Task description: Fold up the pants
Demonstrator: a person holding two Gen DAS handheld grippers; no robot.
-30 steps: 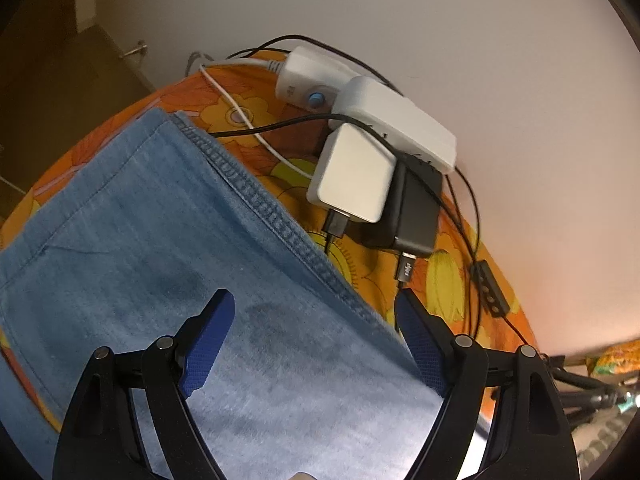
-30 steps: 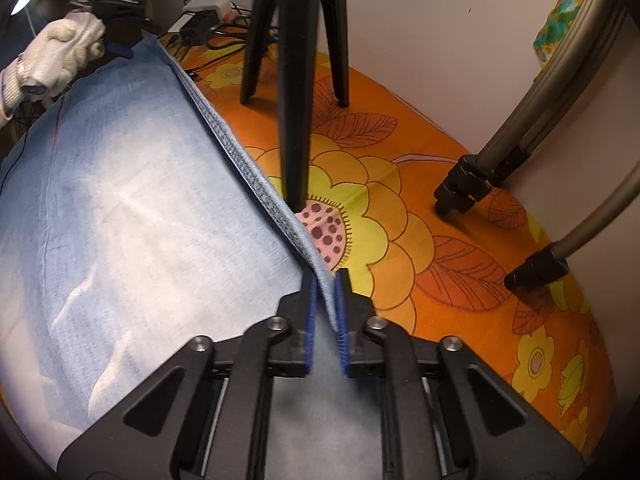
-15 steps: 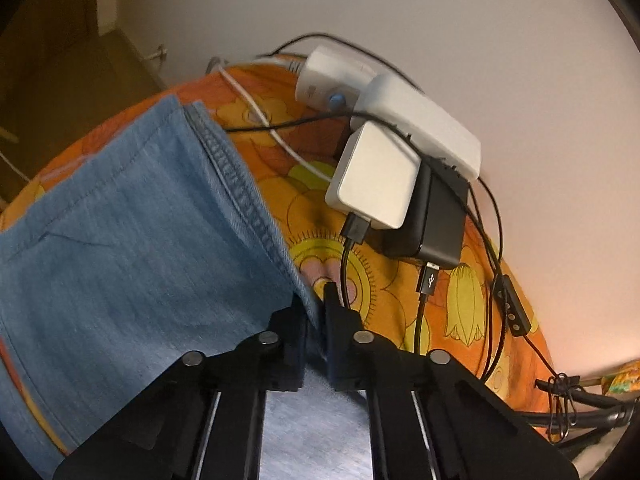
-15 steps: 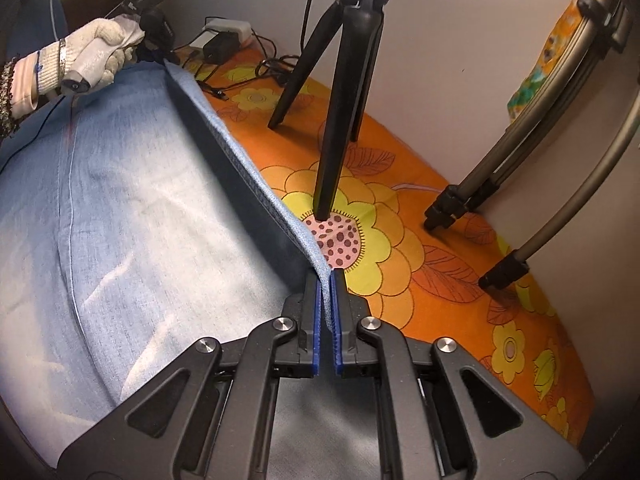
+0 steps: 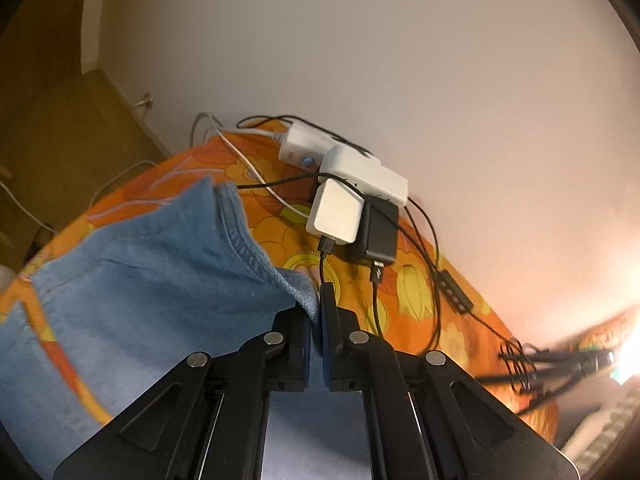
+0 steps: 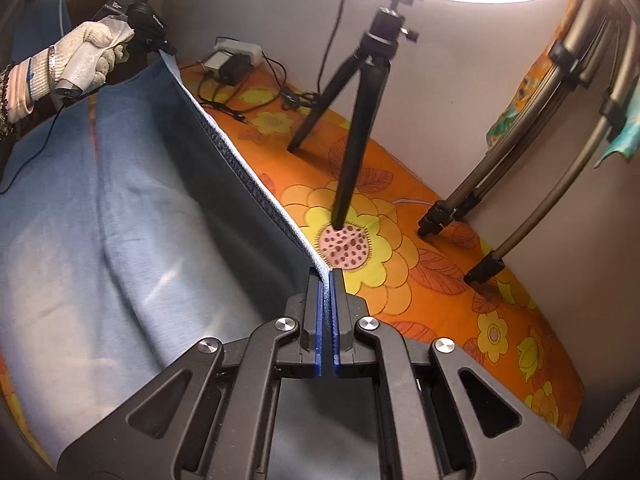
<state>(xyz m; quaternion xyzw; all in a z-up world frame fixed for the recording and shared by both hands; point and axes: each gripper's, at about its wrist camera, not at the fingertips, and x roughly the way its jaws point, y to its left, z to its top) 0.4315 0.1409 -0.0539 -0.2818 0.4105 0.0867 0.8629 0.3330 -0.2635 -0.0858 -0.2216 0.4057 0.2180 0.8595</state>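
Note:
Light blue denim pants [image 6: 120, 220] lie spread over an orange flowered cloth [image 6: 420, 280]. My right gripper [image 6: 326, 280] is shut on the pants' stitched far edge, which hangs raised as a taut line toward the far end. There a gloved hand [image 6: 80, 60] holds my left gripper [image 6: 166, 50], shut on the same edge. In the left wrist view the left gripper [image 5: 316, 304] pinches the pants [image 5: 160, 272] at the seam, with the fabric pulled up off the cloth [image 5: 400, 292].
A white power strip with white and black chargers [image 5: 352, 208] and loose cables lies by the wall near the left gripper. A black tripod [image 6: 360, 120] stands on the cloth past the raised edge. Grey stand legs [image 6: 480, 208] rest at the right wall.
The left gripper closed on the pants' edge and lifted it. The right gripper, shut on the edge throughout, rose too, so the seam now hangs taut above the cloth.

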